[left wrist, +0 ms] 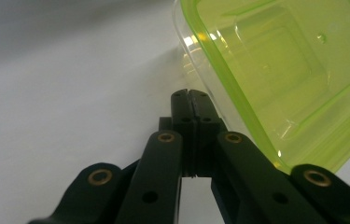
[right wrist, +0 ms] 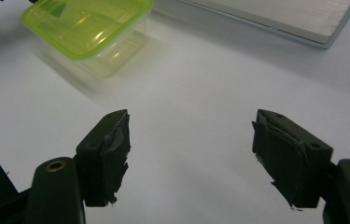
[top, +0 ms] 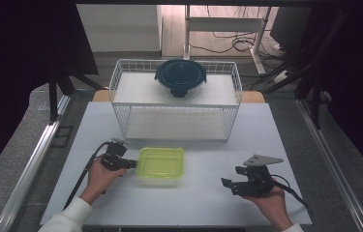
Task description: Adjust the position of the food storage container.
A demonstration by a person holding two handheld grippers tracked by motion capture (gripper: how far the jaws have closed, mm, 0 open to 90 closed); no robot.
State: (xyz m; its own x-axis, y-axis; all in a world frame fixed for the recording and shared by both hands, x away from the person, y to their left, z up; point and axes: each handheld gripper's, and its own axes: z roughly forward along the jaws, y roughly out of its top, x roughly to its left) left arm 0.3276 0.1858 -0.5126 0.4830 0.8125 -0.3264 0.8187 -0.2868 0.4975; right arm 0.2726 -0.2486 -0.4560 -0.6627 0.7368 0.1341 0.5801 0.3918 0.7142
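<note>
The left gripper (top: 131, 164) has its black jaws pressed flat together with nothing between them, the tips just beside the left edge of the green-lidded box (top: 161, 166); whether they touch it I cannot tell. In the left gripper view the closed tips (left wrist: 191, 100) sit below the overhanging rim of the lid, with bare white table (left wrist: 60, 116) open to their left.

The box is a low, rounded-corner rectangle: a clear plastic tub under a glossy, see-through lime lid with a raised border. It stands near the middle of the table, in front of the wire basket (top: 176, 99).

The right gripper (top: 227, 184) rests well apart to the right, its jaws spread wide and empty; the dark pads (right wrist: 112, 154) look worn and ragged at their edges. A broad stretch of smooth, matte tabletop lies open between it and the box.

Behind, the white wire basket stands on its side, forming an open shelf. On top sits a round glass bowl (top: 181, 77) with a dark blue clip lid.
</note>
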